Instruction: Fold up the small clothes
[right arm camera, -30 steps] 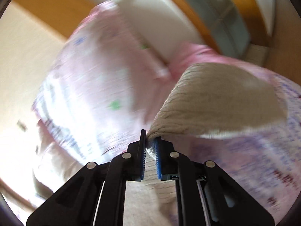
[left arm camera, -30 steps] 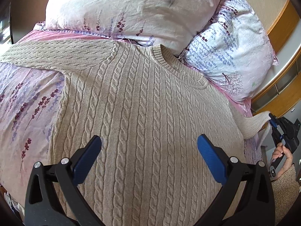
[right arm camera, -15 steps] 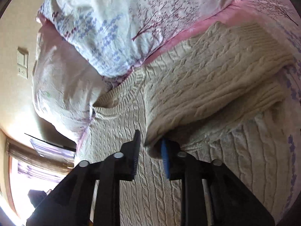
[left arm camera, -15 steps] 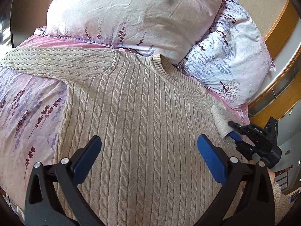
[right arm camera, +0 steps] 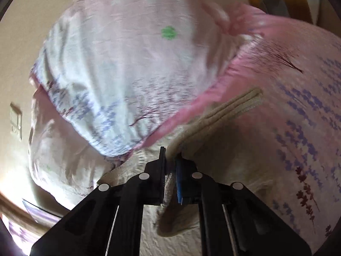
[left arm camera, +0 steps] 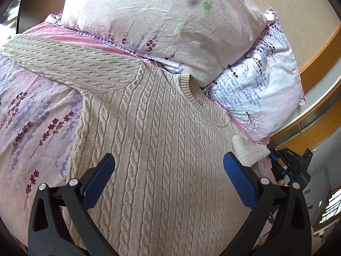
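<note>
Right tool [right arm camera: 170, 170] pinches sleeve cuff [left arm camera: 249, 152]; left tool [left arm camera: 168, 177] wide. Cable-knit sweater [left arm camera: 159, 149]: soft, floppy, likely weighty; grip edges.

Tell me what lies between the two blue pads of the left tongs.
Only the sweater, flat on the bed, shows between the open left tongs in the left wrist view; they grip nothing.

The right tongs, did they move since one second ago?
Yes. The right tongs moved left and up toward the blue-flowered pillow, carrying the sleeve.
</note>
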The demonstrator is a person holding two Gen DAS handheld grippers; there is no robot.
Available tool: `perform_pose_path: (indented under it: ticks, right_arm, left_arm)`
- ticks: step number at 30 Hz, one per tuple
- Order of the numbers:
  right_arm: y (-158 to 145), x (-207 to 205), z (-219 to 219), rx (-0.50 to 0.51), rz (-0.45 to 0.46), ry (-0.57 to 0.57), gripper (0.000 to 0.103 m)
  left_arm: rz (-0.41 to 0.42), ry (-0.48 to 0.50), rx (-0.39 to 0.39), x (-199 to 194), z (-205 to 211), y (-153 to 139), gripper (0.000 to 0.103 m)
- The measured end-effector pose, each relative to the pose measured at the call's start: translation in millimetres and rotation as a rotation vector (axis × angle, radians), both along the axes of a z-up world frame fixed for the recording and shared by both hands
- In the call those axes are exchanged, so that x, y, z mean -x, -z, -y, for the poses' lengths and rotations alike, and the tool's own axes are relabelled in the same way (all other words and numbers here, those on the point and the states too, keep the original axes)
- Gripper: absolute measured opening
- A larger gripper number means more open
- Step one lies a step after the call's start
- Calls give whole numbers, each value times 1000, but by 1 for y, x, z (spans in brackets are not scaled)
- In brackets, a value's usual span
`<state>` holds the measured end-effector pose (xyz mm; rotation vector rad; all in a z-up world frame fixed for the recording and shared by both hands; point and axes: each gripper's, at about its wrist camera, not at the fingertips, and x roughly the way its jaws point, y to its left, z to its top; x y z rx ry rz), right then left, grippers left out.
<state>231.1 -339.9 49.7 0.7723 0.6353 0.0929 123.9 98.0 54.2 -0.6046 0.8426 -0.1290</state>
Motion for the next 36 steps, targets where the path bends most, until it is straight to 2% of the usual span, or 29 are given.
perform_pose_path:
  ticks: [3, 6, 7, 8, 9, 11, 14, 18, 22, 25, 29, 33, 35, 36]
  right_arm:
    - [-18, -9, -65, 95, 50, -183, 9]
    - [-5, -18, -137, 205, -15, -402, 12]
    - [6, -19, -159, 245, -60, -485, 23]
    - [16, -18, -177, 275, -105, -551, 38]
    - [23, -14, -186, 286, -139, -589, 43]
    - [30, -2, -186, 237, -150, -620, 46]
    - [34, 11, -151, 157, -165, -544, 51]
    - [49, 20, -61, -69, -230, -302, 50]
    - [66, 37, 23, -249, -261, -36, 50]
    - [78, 45, 59, -369, -253, 89, 46]
    - [81, 42, 75, -389, -235, 144, 41]
    - [83, 37, 77, -400, -217, 166, 37]
    - [85, 35, 76, -389, -216, 177, 29]
    - [86, 34, 77, -384, -218, 183, 24]
  left_arm:
    - [2, -18, 21, -4, -7, 0, 101]
    - [11, -28, 38, -8, -10, -1, 99]
    - [12, -26, 49, -10, -11, 0, 98]
    - [9, -23, 58, -12, -11, 0, 97]
    - [6, -18, 64, -15, -11, 1, 95]
    - [1, 0, 81, -22, -10, 3, 93]
    - [-26, 37, 118, -37, -4, 10, 87]
    - [-91, 88, 158, -63, 11, 24, 71]
    - [-169, 110, 124, -89, 25, 38, 60]
    - [-202, 122, 112, -103, 32, 45, 54]
    - [-220, 122, 84, -117, 38, 51, 49]
    - [-240, 122, 94, -132, 38, 56, 35]
    - [-247, 120, 105, -140, 37, 59, 26]
    - [-257, 128, 117, -144, 37, 61, 13]
